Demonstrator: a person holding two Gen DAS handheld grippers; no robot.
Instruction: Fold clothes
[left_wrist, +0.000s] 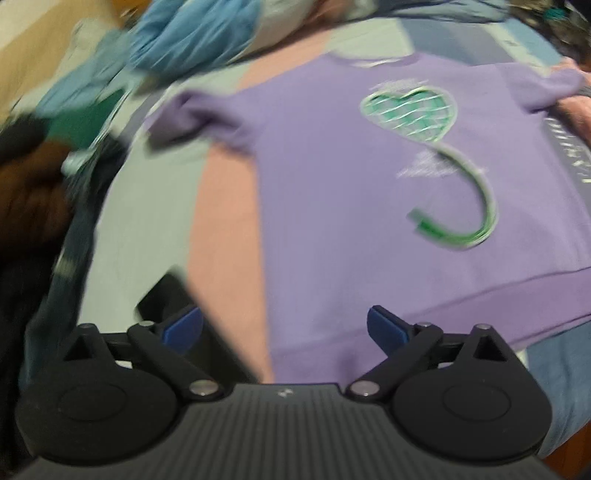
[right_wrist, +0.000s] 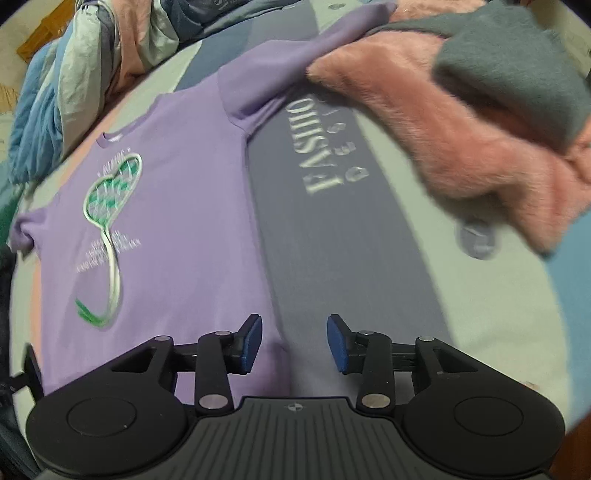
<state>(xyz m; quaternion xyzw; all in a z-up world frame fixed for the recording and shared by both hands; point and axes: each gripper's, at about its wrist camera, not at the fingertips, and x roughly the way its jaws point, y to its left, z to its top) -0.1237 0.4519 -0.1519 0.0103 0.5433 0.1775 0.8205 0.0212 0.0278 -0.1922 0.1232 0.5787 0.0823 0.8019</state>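
Note:
A purple t-shirt (left_wrist: 332, 192) with a green and white heart print lies spread flat, front up, on a striped bed sheet. It also shows in the right wrist view (right_wrist: 177, 206). My left gripper (left_wrist: 284, 328) is open and empty, just above the shirt's bottom hem at its left corner. My right gripper (right_wrist: 294, 341) is open and empty, over the shirt's bottom right edge, with its left pad (right_wrist: 251, 343) above the purple cloth and its right pad above the sheet.
A fluffy pink and grey garment (right_wrist: 480, 122) lies on the shirt's right sleeve. A pile of blue, green and dark clothes (left_wrist: 110, 85) sits at the left. The sheet (right_wrist: 351, 229) has pink, mint and grey stripes with printed lettering.

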